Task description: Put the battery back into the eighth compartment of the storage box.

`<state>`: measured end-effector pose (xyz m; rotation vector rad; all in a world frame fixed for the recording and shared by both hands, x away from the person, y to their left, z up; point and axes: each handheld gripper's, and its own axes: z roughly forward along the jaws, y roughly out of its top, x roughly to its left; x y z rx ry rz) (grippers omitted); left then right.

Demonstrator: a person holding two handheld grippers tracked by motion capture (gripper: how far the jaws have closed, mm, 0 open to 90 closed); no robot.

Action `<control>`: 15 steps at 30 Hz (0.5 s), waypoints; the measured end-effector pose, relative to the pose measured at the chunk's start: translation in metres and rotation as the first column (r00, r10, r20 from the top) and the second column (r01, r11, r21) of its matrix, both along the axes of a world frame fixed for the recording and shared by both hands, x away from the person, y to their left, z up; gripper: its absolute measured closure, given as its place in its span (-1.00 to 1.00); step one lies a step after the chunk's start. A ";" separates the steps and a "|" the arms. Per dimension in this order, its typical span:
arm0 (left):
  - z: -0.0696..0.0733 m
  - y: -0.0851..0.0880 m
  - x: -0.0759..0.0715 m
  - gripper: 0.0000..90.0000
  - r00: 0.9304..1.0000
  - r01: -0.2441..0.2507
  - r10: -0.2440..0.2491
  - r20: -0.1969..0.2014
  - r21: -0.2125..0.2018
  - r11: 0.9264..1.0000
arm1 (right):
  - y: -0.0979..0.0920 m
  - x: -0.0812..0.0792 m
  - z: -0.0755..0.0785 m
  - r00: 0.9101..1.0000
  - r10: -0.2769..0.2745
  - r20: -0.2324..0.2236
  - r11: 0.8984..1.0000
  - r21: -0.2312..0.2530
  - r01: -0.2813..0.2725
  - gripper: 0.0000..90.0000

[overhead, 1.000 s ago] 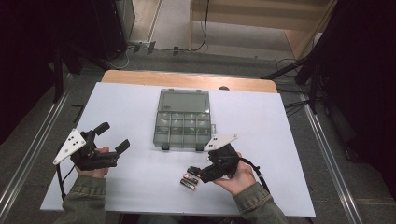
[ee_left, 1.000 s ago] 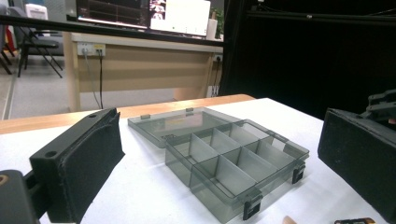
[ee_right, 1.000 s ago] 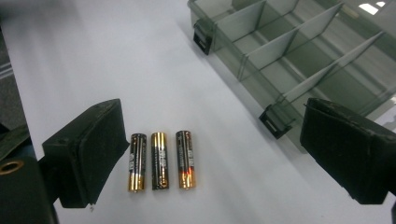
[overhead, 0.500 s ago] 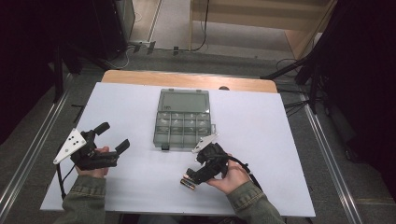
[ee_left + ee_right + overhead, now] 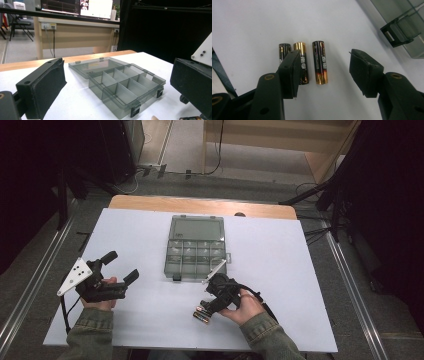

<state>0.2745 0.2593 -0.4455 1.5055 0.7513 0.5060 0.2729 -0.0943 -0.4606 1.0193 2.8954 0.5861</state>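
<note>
Three black-and-gold batteries (image 5: 320, 62) lie side by side on the white table (image 5: 300, 270), near its front edge (image 5: 202, 315). My right gripper (image 5: 326, 68) points down over them, and its jaws have just been closing. The rightmost battery lies between the jaws with a gap on each side. One jaw covers part of the middle battery (image 5: 302, 65). In the high view the right gripper (image 5: 209, 307) sits just right of the batteries. My left gripper (image 5: 121, 266) rests at the table's left, open and holding nothing. A clear grey compartment box (image 5: 195, 251) lies with its lid folded open.
The compartment box (image 5: 125, 86) stands just beyond the left gripper (image 5: 117, 87), its divided cells bare. A wooden strip (image 5: 200, 206) borders the table's far edge. Metal rails run along both sides of the table, and cables lie on the floor beyond.
My right gripper has moved left and dipped down onto the batteries, and its jaws have narrowed around one of them. The left gripper has stayed put.
</note>
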 end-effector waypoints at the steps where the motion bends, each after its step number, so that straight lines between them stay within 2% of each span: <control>1: 0.000 0.000 0.000 -1.00 1.000 0.000 0.000 0.000 0.000 1.000 | 0.001 0.000 -0.001 1.000 -0.001 -0.003 1.000 -0.002 0.001 0.03; 15: 0.000 0.000 0.000 -1.00 1.000 0.002 -0.002 -0.001 0.000 1.000 | 0.009 0.005 -0.012 0.999 0.018 -0.039 0.998 -0.065 -0.021 0.37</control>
